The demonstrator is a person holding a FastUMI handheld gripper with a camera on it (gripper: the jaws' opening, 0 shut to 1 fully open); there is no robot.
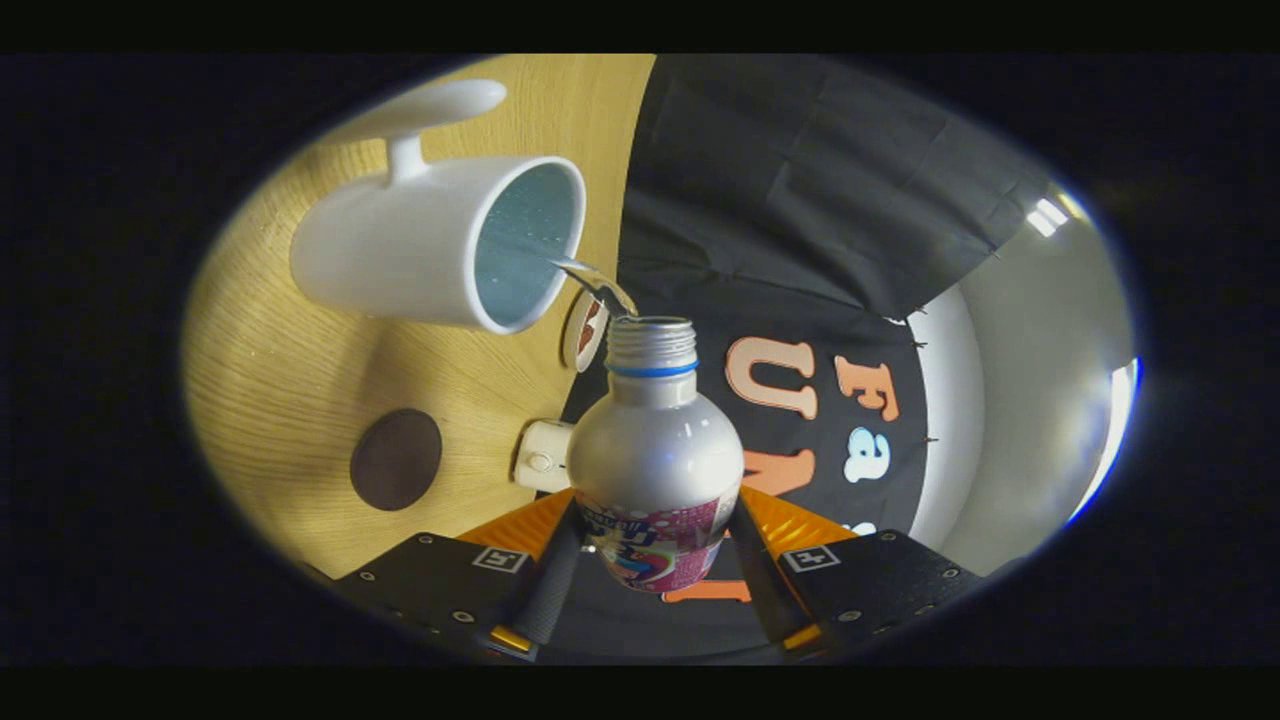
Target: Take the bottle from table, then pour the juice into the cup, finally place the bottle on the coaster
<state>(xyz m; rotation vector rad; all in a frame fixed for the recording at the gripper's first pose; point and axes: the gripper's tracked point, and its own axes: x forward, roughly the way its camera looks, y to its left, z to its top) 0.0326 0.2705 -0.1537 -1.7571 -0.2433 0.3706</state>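
At lower left a dark round coaster (396, 459) lies flat on the wooden counter (290, 390), bare and apart from the other things, likely kept free as the bottle's last resting place. Above it, at upper left, the white cup (440, 240) appears on its side with its handle upward and its mouth facing right; I judge that the claw is rolled over for the pour and the cup in fact stands upright on the counter. A thin stream of juice (592, 279) runs from the bottle's mouth across to the cup's rim. At centre the bottle (655, 450) is clamped low on its labelled body by both fingers of the claw (655, 570), one on each side. Its long axis runs straight away from the fingers, with the open, capless neck pointing ahead, just short of the cup's mouth. Just left of the bottle sits a small white object (541, 456) that I cannot identify.
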